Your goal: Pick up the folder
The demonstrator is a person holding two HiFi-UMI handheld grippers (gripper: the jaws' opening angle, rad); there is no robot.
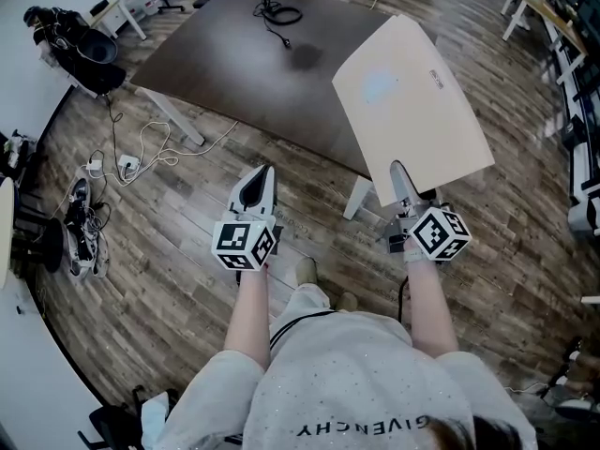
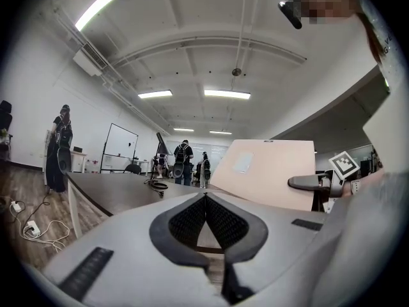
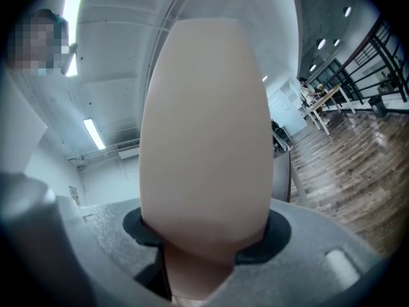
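Holding folder (image 1: 412, 101) by near edge in right gripper (image 1: 405, 181), raised off desk (image 1: 234, 64); left gripper (image 1: 258, 187) clenched, empty. Best to grip firm and lift level, avoiding sag.

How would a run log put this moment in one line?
folder: held tilted above table corner | right gripper: shut on folder's near edge | left gripper: shut, empty | cable: on table
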